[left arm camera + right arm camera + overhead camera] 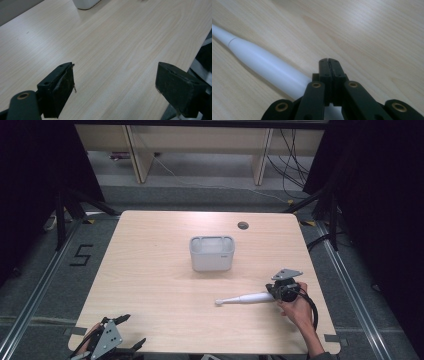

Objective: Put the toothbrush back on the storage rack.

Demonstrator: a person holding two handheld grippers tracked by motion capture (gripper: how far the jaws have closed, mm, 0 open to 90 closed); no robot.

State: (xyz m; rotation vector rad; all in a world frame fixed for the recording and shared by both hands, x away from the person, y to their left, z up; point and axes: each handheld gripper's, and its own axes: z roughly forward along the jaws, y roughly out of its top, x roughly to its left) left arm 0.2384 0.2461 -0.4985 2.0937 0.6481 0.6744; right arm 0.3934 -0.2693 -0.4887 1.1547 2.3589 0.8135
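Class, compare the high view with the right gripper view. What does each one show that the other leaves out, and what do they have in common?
High view alone: the grey container mid-table, the round cable hole, the left gripper at the near left edge, the floor beyond. Right gripper view alone: a close look at its two jaws pressed together, beside the white toothbrush handle rather than around it. Shared: the toothbrush, the right gripper and the wooden table.

High view overlooks whole table (150,285), tongs views skim it closely
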